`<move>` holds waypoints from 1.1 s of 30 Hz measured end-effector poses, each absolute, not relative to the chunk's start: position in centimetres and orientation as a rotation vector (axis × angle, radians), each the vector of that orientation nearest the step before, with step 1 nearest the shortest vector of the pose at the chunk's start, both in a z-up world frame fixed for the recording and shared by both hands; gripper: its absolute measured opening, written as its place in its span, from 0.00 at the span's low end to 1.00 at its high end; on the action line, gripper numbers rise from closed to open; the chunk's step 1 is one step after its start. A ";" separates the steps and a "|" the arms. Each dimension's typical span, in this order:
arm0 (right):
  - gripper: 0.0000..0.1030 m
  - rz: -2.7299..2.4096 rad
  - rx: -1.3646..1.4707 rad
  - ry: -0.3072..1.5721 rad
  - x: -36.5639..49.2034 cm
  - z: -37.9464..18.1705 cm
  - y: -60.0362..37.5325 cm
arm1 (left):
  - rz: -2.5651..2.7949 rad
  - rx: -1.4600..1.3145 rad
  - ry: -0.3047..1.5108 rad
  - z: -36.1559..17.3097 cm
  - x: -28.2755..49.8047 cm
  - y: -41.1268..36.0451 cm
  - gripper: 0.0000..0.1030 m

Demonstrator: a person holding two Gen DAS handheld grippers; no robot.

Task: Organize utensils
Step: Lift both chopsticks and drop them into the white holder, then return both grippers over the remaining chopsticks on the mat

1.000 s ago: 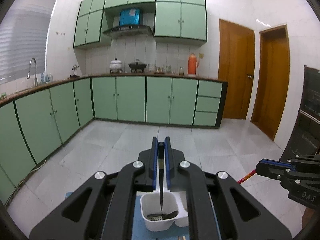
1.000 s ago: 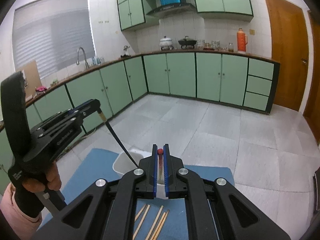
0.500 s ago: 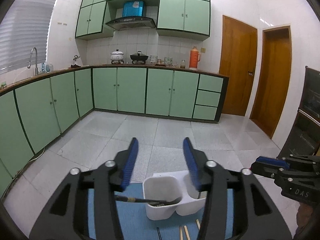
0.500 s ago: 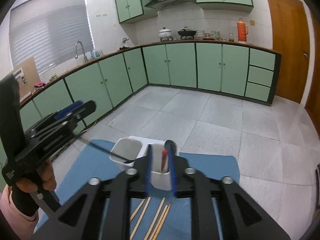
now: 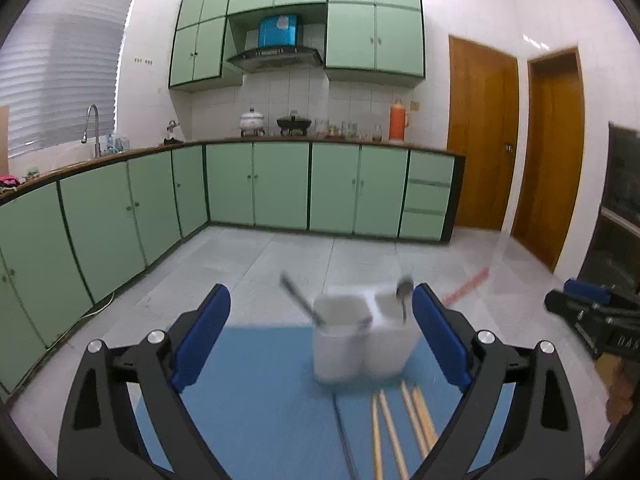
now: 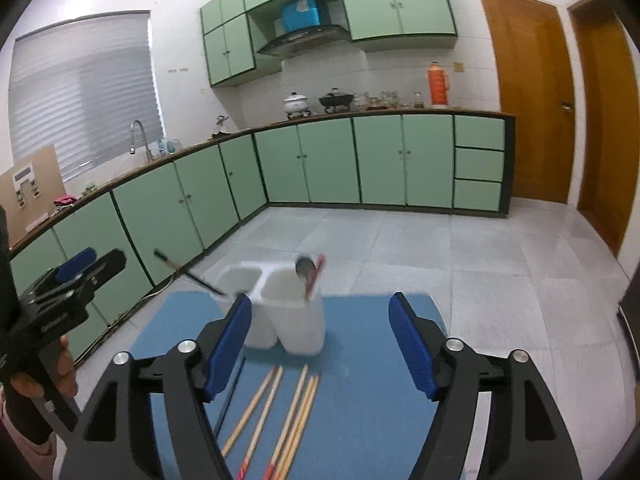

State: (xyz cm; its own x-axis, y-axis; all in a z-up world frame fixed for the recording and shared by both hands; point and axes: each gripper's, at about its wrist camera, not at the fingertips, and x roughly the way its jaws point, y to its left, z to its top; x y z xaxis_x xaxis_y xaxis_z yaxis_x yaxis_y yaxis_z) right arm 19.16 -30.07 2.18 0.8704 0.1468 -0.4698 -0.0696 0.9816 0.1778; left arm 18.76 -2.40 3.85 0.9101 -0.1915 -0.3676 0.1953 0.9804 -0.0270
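Note:
A white two-compartment utensil holder (image 5: 362, 336) (image 6: 288, 312) stands on a blue mat (image 5: 260, 400) (image 6: 360, 380). A black-handled utensil (image 5: 298, 300) (image 6: 188, 274) leans out of its left compartment. A red-handled spoon (image 6: 310, 274) (image 5: 404, 296) stands in the right compartment. Several wooden chopsticks (image 6: 280, 412) (image 5: 400, 420) lie on the mat in front of the holder. My left gripper (image 5: 320, 336) is open and empty, behind the holder. My right gripper (image 6: 320, 340) is open and empty, above the chopsticks. Each gripper also shows at the edge of the other view.
The mat lies on a low surface over a grey tiled floor (image 6: 400, 248). Green cabinets (image 5: 280, 188) line the left and far walls. Wooden doors (image 5: 480, 132) are at the right. A dark cabinet (image 5: 624, 200) stands at the far right.
Both grippers opened and let go: the black-handled utensil dropped into the left compartment, the red-handled spoon into the right. Both grippers then pulled back from the holder.

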 end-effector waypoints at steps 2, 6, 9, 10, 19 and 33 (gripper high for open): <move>0.81 0.090 0.164 0.502 17.6 0.9 -30.0 | -0.201 0.013 0.415 2.4 17.4 -2.0 0.88; 0.95 0.048 0.167 0.524 14.2 -2.7 -29.3 | -0.187 0.032 0.507 -1.3 15.1 -1.2 0.90; 0.95 0.051 0.186 0.583 12.7 -5.0 -28.7 | -0.183 0.020 0.573 -3.7 13.9 -0.6 0.91; 0.95 0.056 0.197 0.610 12.3 -6.0 -28.5 | -0.178 0.021 0.596 -4.6 13.4 -0.3 0.91; 0.91 0.061 0.193 0.750 9.5 -11.5 -26.2 | -0.160 0.053 0.712 -9.6 10.3 0.1 0.91; 0.39 0.111 0.118 0.880 7.5 -15.9 -23.9 | -0.163 0.073 0.804 -12.7 8.4 0.1 0.91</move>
